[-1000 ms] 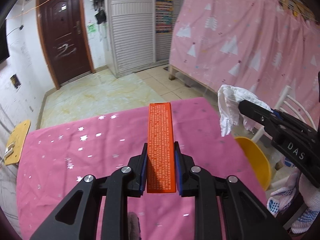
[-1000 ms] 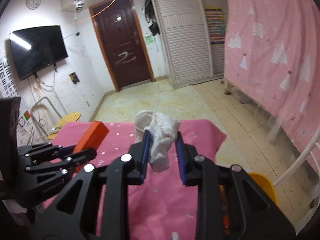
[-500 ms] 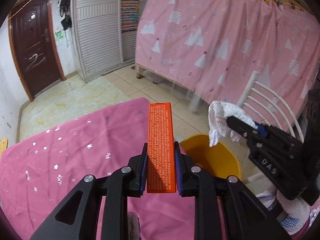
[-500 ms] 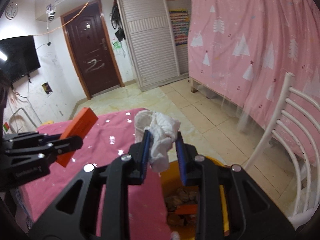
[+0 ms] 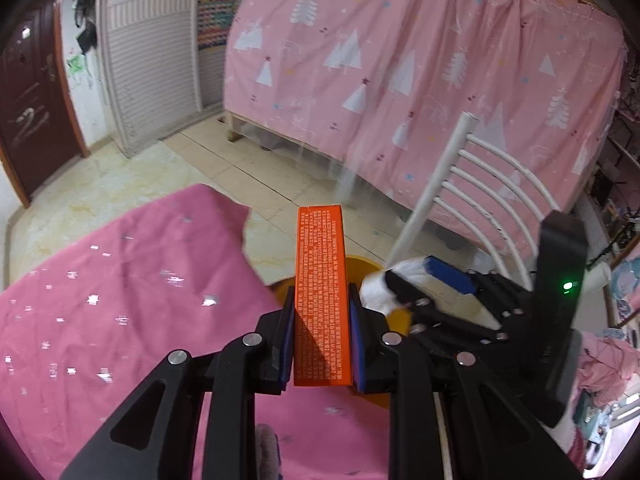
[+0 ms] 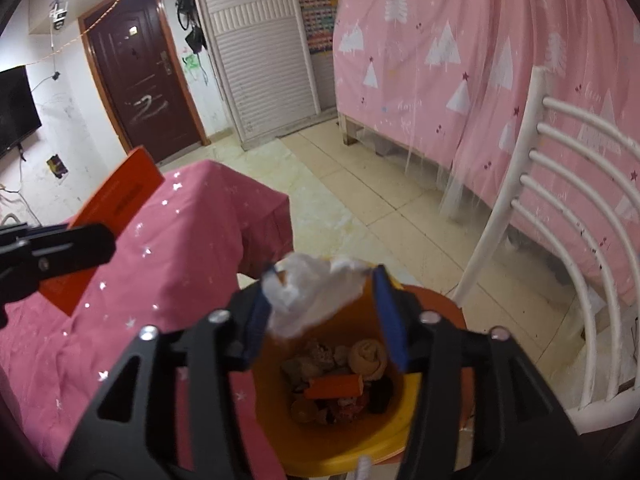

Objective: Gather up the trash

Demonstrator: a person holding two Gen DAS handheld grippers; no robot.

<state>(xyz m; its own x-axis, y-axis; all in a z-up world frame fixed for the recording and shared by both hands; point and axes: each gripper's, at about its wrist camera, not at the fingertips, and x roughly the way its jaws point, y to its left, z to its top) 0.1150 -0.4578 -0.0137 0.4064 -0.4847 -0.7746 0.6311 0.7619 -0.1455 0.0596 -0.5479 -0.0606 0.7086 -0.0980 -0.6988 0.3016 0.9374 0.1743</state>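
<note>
My left gripper (image 5: 322, 312) is shut on an orange box (image 5: 323, 292) with white print, held over the pink table's right edge. The box also shows in the right wrist view (image 6: 108, 224). My right gripper (image 6: 326, 292) has its jaws spread wide above the yellow trash bin (image 6: 404, 420). A crumpled white tissue (image 6: 312, 296) sits loose between the blue pads (image 6: 390, 320), touching the left one. The tissue also shows in the left wrist view (image 5: 380, 288), over the bin (image 5: 360, 264). The bin holds several scraps.
The table has a pink star-print cloth (image 5: 120, 304). A white slatted chair (image 6: 560, 240) stands right of the bin. A pink tree-print curtain (image 5: 400, 60) hangs behind. Tiled floor (image 6: 340, 184) lies beyond the table, with a dark door (image 6: 140, 80) at the back.
Both grippers swung right from over the table to the bin. My right gripper's jaws opened wide, freeing the tissue. My left gripper kept hold of the orange box.
</note>
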